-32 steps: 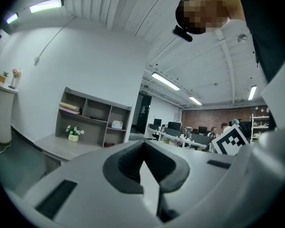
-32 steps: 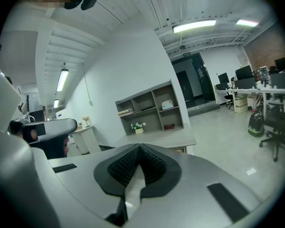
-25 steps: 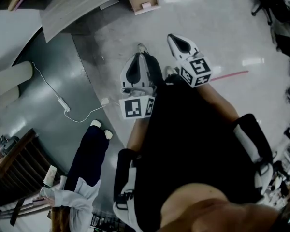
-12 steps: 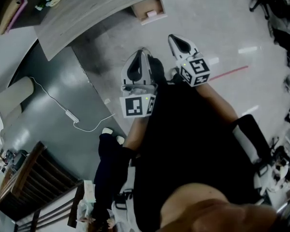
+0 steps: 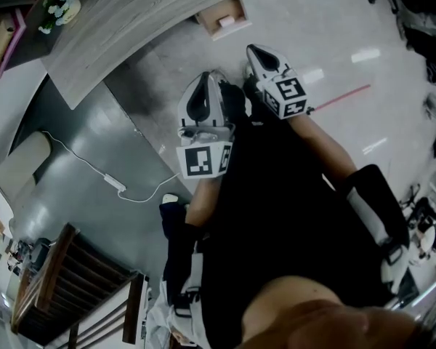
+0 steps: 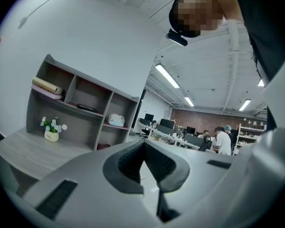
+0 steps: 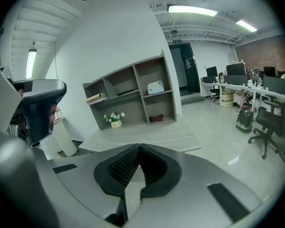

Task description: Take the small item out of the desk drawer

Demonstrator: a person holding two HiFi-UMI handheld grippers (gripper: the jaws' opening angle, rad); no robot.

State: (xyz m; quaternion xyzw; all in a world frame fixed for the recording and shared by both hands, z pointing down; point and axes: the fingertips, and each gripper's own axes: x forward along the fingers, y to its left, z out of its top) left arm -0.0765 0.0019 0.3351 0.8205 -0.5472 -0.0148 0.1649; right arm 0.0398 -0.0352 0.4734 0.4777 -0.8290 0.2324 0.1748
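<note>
The desk drawer (image 5: 219,9) stands pulled out from under the edge of the grey desk (image 5: 131,20). The small item (image 5: 226,22), a pale pink thing, lies inside the drawer. It shows too small to tell which way its long axis runs.

Both grippers hang over the floor, short of the drawer, with bare floor between them and it. The right gripper (image 5: 251,51) is the nearer of the 2, and the drawer lies ahead of its tips and a little to their left. The left gripper (image 5: 211,78) is farther from the drawer, which sits almost straight ahead of its tips. In each gripper view the jaws are pressed together at the tips, with nothing between them.

Neither gripper view shows the drawer. Both look over the desk top to the shelf unit (image 7: 133,94) and a flower pot (image 7: 115,120) above and beyond the drawer.

This looks like the approach. The right gripper seems better placed to reach in, but it would first have to spread its jaws and drop into the drawer's open top.
</note>
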